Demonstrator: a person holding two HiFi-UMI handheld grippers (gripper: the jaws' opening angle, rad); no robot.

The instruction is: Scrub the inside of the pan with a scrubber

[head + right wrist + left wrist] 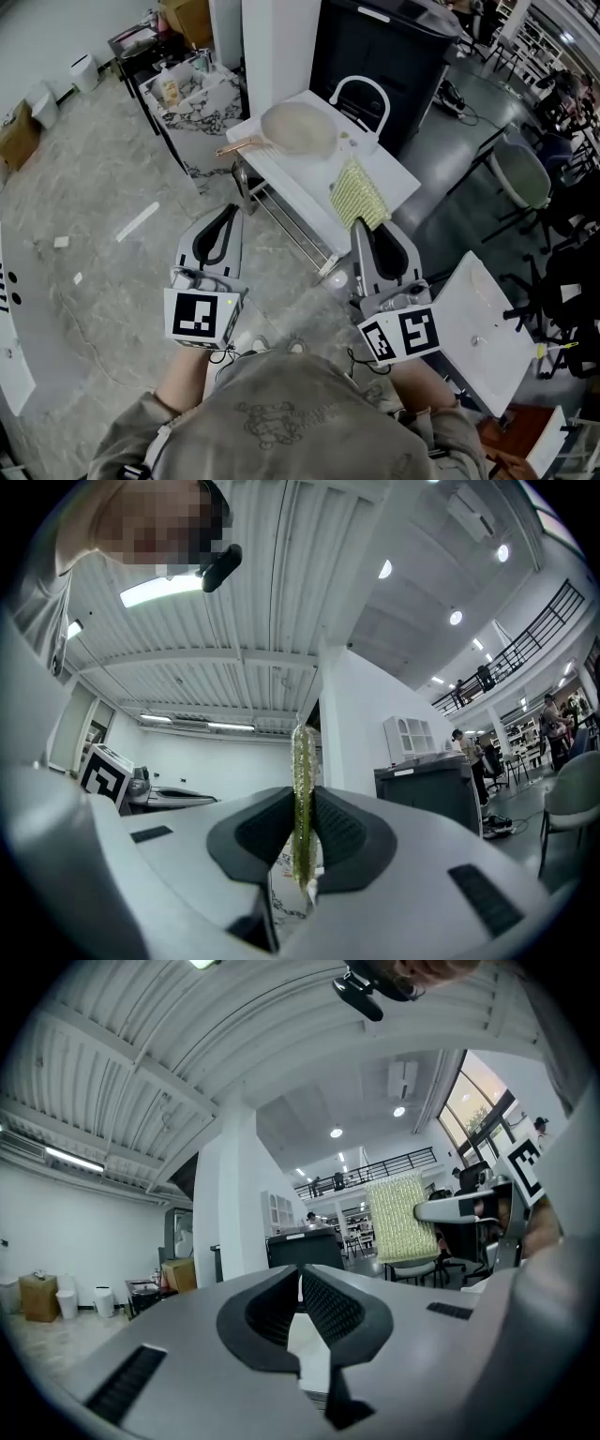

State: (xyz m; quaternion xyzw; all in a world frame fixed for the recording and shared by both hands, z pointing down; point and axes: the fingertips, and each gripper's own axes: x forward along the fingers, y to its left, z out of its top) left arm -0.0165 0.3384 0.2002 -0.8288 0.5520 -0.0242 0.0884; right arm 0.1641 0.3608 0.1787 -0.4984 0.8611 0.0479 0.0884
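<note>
A beige pan (pixel 298 128) with a copper handle (pixel 239 145) lies on a small white table (pixel 281 171) ahead of me. My right gripper (pixel 360 223) is shut on a yellow-green scrubber (pixel 359 192), which hangs over the table's near edge, short of the pan. In the right gripper view the scrubber (pixel 302 799) stands edge-on, pinched between the pads. My left gripper (pixel 228 212) is held to the left of the table with its jaws shut and nothing between them (pixel 300 1283). The left gripper view shows the scrubber (pixel 398 1218) to its right.
A marble-topped cart (pixel 192 94) with bottles stands at the back left. A black cabinet (pixel 375 47) and a white chair (pixel 361 94) stand behind the table. A white panel (pixel 483 328) is at my right, with chairs (pixel 520 173) beyond it. A wire shelf sits under the table.
</note>
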